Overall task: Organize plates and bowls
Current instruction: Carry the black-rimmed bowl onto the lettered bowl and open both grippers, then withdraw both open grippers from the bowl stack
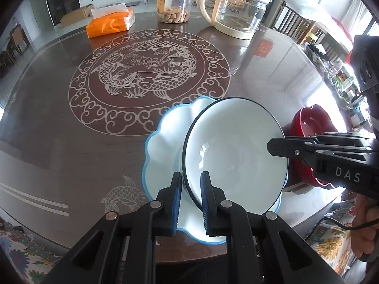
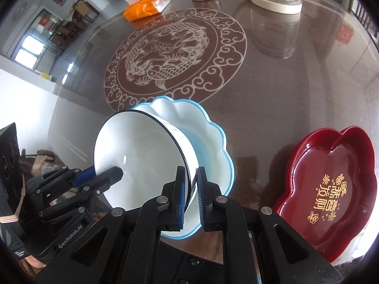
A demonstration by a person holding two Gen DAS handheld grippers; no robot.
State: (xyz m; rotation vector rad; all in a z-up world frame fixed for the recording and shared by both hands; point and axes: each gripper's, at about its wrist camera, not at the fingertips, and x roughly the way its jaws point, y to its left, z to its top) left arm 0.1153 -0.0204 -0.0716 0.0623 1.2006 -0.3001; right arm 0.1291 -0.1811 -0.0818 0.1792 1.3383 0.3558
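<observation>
Both claws, left claw (image 1: pixel 191 203) and right claw (image 2: pixel 190 196), clamped on rim of white black-rimmed ceramic bowl (image 1: pixel 234 156), tilted over scalloped blue-edged white plate (image 1: pixel 163 146) on desk (image 1: pixel 71 142); next: level, lower, release.

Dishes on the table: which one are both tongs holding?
The white bowl with the dark rim; the scalloped blue-edged plate lies beneath it, the red dishes lie aside.

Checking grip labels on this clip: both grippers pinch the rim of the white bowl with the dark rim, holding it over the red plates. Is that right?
Not quite. Both the left gripper and the right gripper do pinch the white bowl's rim, but it sits over the blue-edged scalloped plate, not the red plates, which lie apart to the side. The right wrist view shows this.
</observation>
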